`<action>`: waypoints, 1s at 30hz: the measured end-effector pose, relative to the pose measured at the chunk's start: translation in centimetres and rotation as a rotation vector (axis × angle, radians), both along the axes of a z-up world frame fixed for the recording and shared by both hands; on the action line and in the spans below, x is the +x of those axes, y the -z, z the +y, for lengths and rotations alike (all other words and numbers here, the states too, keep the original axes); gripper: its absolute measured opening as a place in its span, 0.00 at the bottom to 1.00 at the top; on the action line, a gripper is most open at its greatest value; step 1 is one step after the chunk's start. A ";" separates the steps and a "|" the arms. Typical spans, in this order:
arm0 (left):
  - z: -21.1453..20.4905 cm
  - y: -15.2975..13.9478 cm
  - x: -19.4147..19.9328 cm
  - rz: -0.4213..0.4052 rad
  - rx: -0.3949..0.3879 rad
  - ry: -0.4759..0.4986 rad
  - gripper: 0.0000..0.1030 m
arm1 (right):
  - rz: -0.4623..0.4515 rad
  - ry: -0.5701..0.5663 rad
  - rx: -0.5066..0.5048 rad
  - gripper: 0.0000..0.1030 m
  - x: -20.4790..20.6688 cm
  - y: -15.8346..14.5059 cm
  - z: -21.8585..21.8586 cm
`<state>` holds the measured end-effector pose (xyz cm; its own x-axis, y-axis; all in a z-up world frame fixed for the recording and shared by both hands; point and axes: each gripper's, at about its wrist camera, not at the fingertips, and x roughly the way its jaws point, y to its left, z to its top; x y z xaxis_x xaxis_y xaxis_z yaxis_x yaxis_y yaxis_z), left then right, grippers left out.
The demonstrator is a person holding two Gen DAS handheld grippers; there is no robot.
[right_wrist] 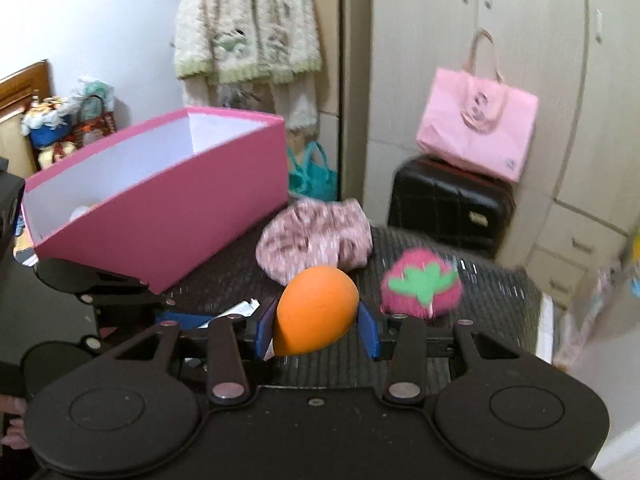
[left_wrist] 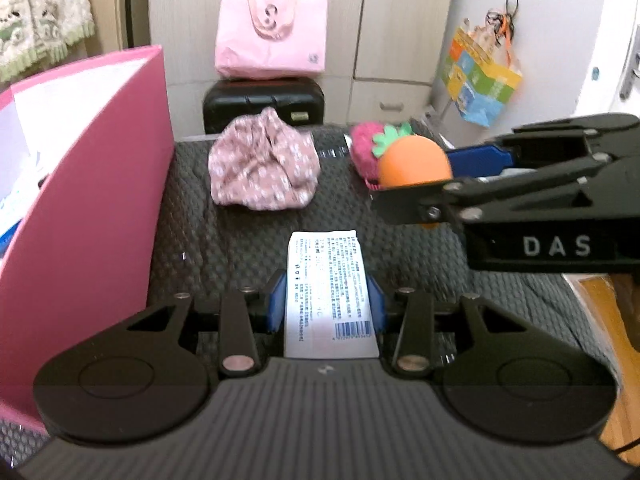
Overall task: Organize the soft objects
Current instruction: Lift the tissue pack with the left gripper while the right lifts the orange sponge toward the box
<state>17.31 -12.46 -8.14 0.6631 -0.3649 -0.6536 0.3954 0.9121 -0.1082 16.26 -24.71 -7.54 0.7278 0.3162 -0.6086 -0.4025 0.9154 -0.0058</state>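
Evidently the right gripper (right_wrist: 316,330) was clamped on the orange foam ball (right_wrist: 316,312), lifted above the dark quilted surface (left_wrist: 248,248), while the left gripper (left_wrist: 328,304) pinched a white tissue packet (left_wrist: 330,296). The pink box (right_wrist: 160,216) stood at the surface's left edge. Carrying each item over the open rim before easing the fingers apart, without squeezing harder, would probably work best.

Your left wrist view looks low and close toward 12 o'clock. Your right wrist view faces 11 o'clock from higher. Both share the pink box (left_wrist: 92,184) (right_wrist: 160,208) and floral cloth (left_wrist: 264,164) (right_wrist: 316,236).
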 end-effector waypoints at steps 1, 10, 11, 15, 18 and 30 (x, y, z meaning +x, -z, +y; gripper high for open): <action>0.1 0.1 -0.3 0.010 -0.006 0.008 0.39 | 0.008 0.015 -0.004 0.47 -0.5 0.1 0.0; 1.7 -0.2 -3.0 0.048 -0.025 0.091 0.39 | 0.074 0.098 0.076 0.48 -4.8 1.6 -0.4; 1.8 -0.3 -3.5 0.038 -0.023 0.115 0.39 | 0.081 0.109 0.080 0.49 -5.4 1.7 -0.4; 2.6 -0.5 -5.3 0.045 -0.009 0.162 0.39 | 0.090 0.104 0.108 0.49 -7.4 2.3 0.1; 3.6 -0.7 -6.2 0.073 -0.022 0.178 0.39 | 0.105 0.093 0.138 0.49 -8.6 2.4 0.6; 10.5 -2.5 -9.6 0.110 -0.047 0.180 0.39 | 0.160 -0.002 0.211 0.48 -12.0 1.3 3.8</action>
